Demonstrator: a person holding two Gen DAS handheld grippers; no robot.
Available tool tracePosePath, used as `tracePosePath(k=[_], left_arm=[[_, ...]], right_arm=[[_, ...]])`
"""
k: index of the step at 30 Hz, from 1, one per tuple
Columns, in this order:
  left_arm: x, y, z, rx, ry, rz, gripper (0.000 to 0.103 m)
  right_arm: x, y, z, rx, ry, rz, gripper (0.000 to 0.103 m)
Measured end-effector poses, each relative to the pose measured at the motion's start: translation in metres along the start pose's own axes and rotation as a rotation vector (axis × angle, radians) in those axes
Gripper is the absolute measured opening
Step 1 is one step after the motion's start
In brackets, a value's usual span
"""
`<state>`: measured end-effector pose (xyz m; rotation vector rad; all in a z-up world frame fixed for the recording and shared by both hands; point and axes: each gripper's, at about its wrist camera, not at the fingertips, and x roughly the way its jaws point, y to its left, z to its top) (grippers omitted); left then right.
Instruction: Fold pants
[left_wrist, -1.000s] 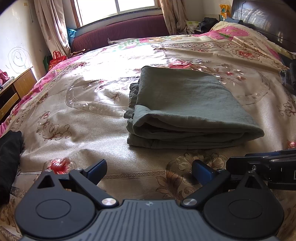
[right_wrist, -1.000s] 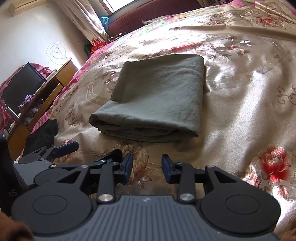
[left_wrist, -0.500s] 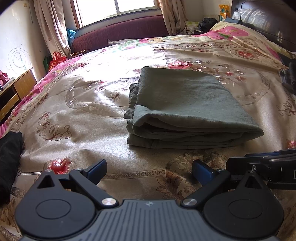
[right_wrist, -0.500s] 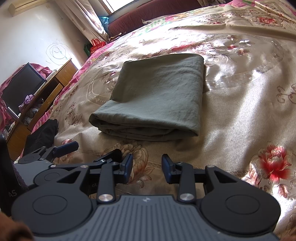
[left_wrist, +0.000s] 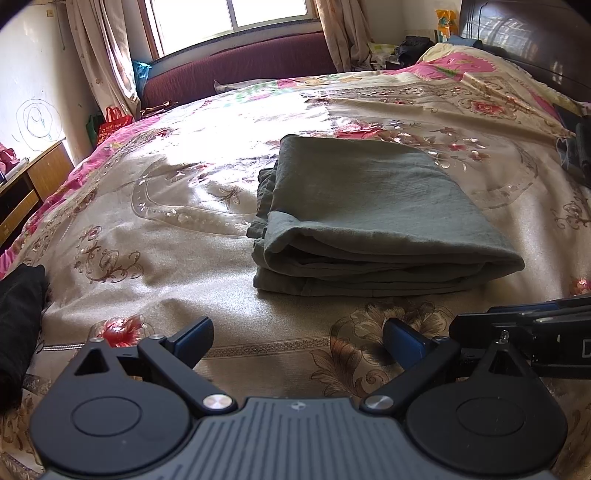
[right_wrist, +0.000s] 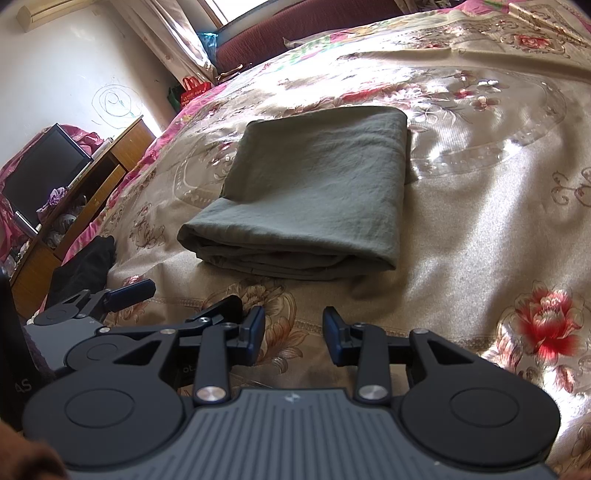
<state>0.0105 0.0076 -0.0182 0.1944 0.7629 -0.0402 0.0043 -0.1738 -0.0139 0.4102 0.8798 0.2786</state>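
Your left tongs (left_wrist: 297, 341) are spread wide and holding nothing, hovering low over the bed (left_wrist: 155, 258), and the pants (left_wrist: 369, 214) sit straight ahead of them, a touch to the right, folded into a thick grey-green rectangle with the layered edges facing you. Your right tongs (right_wrist: 293, 336) are open only a little, a narrow gap between the blue pads (right_wrist: 255, 326), and they grip nothing either; the pants (right_wrist: 314, 188) lie just ahead of them, slightly left, flat on the floral bed (right_wrist: 480, 229) and clear of both fingertips. From the right view your left tongs (right_wrist: 129, 290) show up close beside you at the lower left, near the front edge of the pants but not touching. From the left view the right tongs (left_wrist: 524, 328) poke in from the right side, level with your own. A black cloth (left_wrist: 18, 325) lies off to the far left of your left tongs, well apart from the pants.
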Motion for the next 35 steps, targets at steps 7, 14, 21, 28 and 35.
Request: tracePosePath(k=[7, 14, 21, 28, 35], left_arm=[[-0.0005, -0.0002, -0.0002, 0.001, -0.002, 0.001, 0.103], [-0.0007, -0.0004, -0.0003, 0.001, -0.003, 0.0, 0.103], [-0.0017, -0.0005, -0.0006, 0.002, -0.006, 0.003, 0.103], [-0.0034, -0.0013, -0.0006, 0.009, -0.014, 0.011, 0.103], [-0.0035, -0.001, -0.0005, 0.01, -0.017, 0.013, 0.103]], right_arm=[[0.0, 0.0001, -0.0001, 0.0, 0.0, 0.0, 0.036], [0.0, 0.0001, -0.0001, 0.0, 0.0, 0.0, 0.036], [0.0, 0.0002, 0.0, 0.0, 0.0, 0.0, 0.036], [-0.0001, -0.0002, -0.0008, 0.0, 0.0, 0.002, 0.036], [-0.0004, -0.0003, -0.0015, 0.001, 0.0, 0.003, 0.037]])
